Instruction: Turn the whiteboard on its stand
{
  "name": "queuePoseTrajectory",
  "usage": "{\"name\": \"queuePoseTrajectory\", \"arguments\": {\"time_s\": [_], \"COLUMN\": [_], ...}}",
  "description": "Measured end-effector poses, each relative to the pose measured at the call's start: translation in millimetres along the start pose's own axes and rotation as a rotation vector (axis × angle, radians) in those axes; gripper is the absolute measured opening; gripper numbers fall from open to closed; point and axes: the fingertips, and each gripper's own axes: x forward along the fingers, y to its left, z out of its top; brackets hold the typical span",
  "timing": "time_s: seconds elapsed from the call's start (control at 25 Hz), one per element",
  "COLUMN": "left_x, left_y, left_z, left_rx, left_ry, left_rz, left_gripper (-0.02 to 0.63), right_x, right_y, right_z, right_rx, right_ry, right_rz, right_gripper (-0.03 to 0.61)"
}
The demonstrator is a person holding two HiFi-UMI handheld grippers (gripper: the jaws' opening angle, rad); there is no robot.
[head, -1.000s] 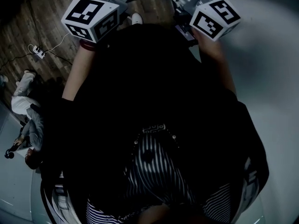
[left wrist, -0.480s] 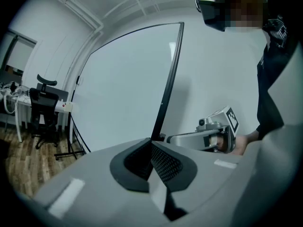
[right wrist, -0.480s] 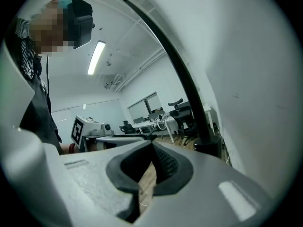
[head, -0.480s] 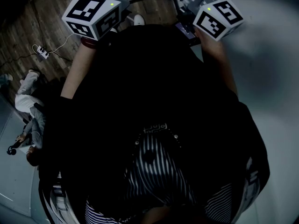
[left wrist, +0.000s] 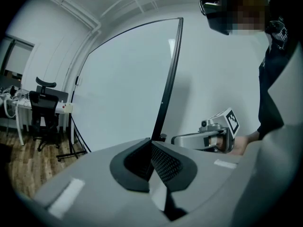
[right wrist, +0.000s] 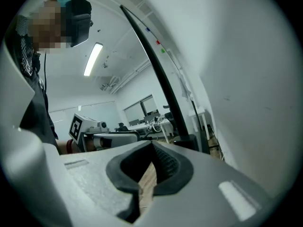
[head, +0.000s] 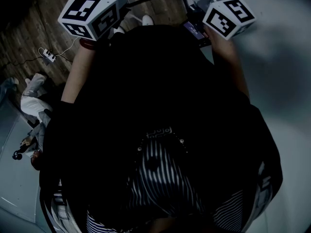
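The whiteboard (left wrist: 123, 89) stands edge-on ahead of me, its black frame (left wrist: 168, 79) running down to the tips of my left gripper (left wrist: 151, 143). Those jaws look shut; whether they pinch the frame I cannot tell. My right gripper (right wrist: 151, 144) is shut with nothing in it. In its view the frame (right wrist: 156, 70) passes just right of the tips and the white face (right wrist: 246, 79) fills the right. In the head view only the left marker cube (head: 90, 16) and the right marker cube (head: 228, 17) show, with the board (head: 282, 72) at the right.
A black office chair (left wrist: 45, 108) and a desk (left wrist: 14, 105) stand on the wooden floor to the left. A power strip (head: 47, 56) with its cable lies on the floor. A person (head: 31, 108) is low at the left. More desks (right wrist: 151, 122) stand beyond.
In the head view the left marker cube has shifted a little to the left and the right cube slightly up and right. The floor at the left has slid rightward in view.
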Motion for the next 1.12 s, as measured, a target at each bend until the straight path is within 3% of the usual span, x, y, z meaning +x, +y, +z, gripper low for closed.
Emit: {"name": "queuePoseTrajectory", "arguments": {"time_s": [0.44, 0.48, 0.96, 1.12], "left_x": [10.1, 10.3, 2.3, -3.0], "left_y": [-12.4, -12.2, -16.3, -4.3], "left_z": [-5.4, -6.8, -3.0, 6.9], "left_rx": [0.009, 0.010, 0.013, 0.014], "left_ry": [0.029, 0.029, 0.012, 0.000], "left_rz": [-0.044, -0.044, -0.038, -0.024], "left_gripper": [-0.014, -0.014, -0.014, -0.014], "right_x": [-9.6, -10.9, -13.7, 5.8], "right_y": [-28.3, -31.0, -51.7, -60.9], "right_z": [-3.2, -5.1, -4.8, -2.3], "right_rx": [-0.004, -0.005, -0.076, -0.073], "right_ry": [-0.008, -0.006, 0.021, 0.050], "right_rz": [-0.137, -0.146, -0.297, -0.308], "right_gripper": [0.005, 0.049, 0.231, 0.258]}}
